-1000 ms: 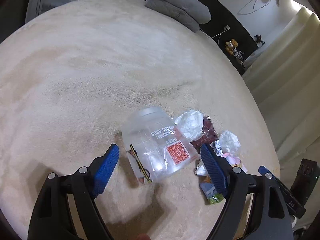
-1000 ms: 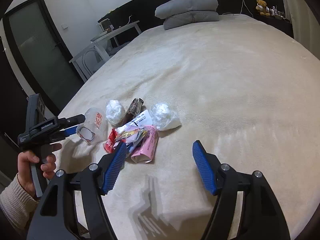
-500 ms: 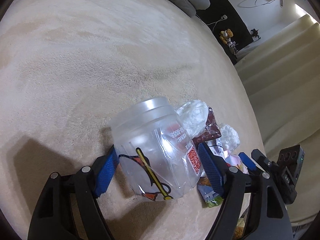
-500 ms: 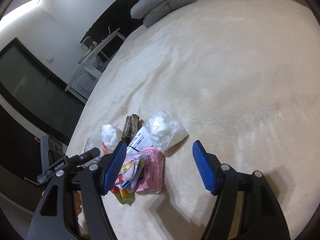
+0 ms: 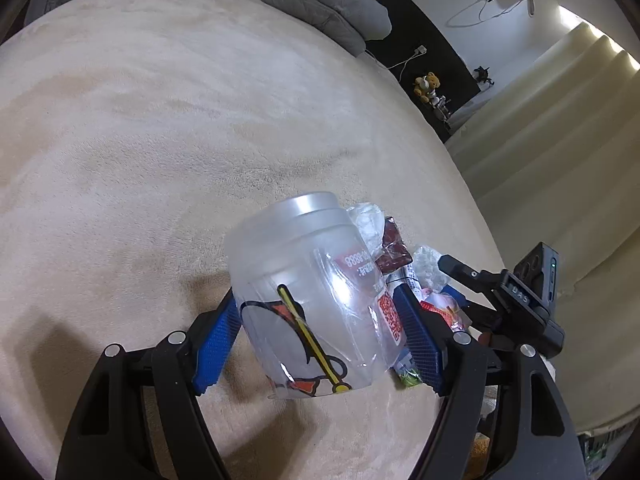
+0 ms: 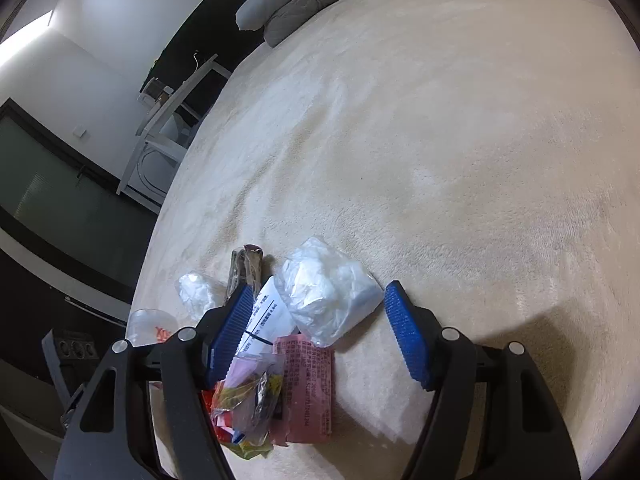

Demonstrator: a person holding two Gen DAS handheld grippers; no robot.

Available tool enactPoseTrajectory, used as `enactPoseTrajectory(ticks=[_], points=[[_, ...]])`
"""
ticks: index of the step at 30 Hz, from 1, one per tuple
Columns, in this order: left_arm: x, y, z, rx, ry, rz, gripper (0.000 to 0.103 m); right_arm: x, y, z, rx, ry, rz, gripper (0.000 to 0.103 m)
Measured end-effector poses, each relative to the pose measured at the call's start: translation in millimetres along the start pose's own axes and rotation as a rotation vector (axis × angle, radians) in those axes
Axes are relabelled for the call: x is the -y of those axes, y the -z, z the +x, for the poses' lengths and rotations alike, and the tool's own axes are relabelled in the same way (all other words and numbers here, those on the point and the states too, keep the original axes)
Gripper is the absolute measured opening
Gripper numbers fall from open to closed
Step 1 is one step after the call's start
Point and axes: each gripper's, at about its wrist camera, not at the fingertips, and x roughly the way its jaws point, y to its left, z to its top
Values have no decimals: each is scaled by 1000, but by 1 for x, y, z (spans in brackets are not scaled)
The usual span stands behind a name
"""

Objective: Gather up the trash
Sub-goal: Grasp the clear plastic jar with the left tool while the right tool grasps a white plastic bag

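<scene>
A clear plastic cup (image 5: pixel 308 296) with a red label and a cartoon print sits between the blue pads of my left gripper (image 5: pixel 320 332), which is shut on it and holds it just above the beige bedspread (image 5: pixel 160 120). A trash pile lies to its right: a white plastic bag (image 6: pixel 328 292), a pink wrapper (image 6: pixel 308 388), a white printed slip (image 6: pixel 268 320), a dark wrapper (image 6: pixel 244 268), a smaller crumpled bag (image 6: pixel 196 292) and colourful wrappers (image 6: pixel 248 408). My right gripper (image 6: pixel 320 332) is open, its jaws either side of the white bag.
Two grey pillows (image 5: pixel 332 4) lie at the far end of the bed. A white desk and chair (image 6: pixel 168 120) stand by the bed's left side. Cream curtains (image 5: pixel 560 140) and a teddy bear (image 5: pixel 428 86) are on the right.
My left gripper moved onto the cup, closed on it and lifted it off the bedspread. My right gripper moved down and forward over the pile until its jaws straddled the white bag.
</scene>
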Motion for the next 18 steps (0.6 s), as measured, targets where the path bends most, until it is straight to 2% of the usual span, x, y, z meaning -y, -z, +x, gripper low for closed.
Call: enactPoseTrajectory(ticks=[6,7,8,18], points=[[1,7,-15,20,13,-9,74,3,-4,11,-12,31,-14,68],[3,7,-15,22,11,-8,74,2,-3,12,-10,45,-27,65],[5,6,-16,24,14,-9,74,1,-3,13,-9,55,-37,58],[20,11,-23,53,23,-1,74,0,-2,-8,44,43,-41,54]])
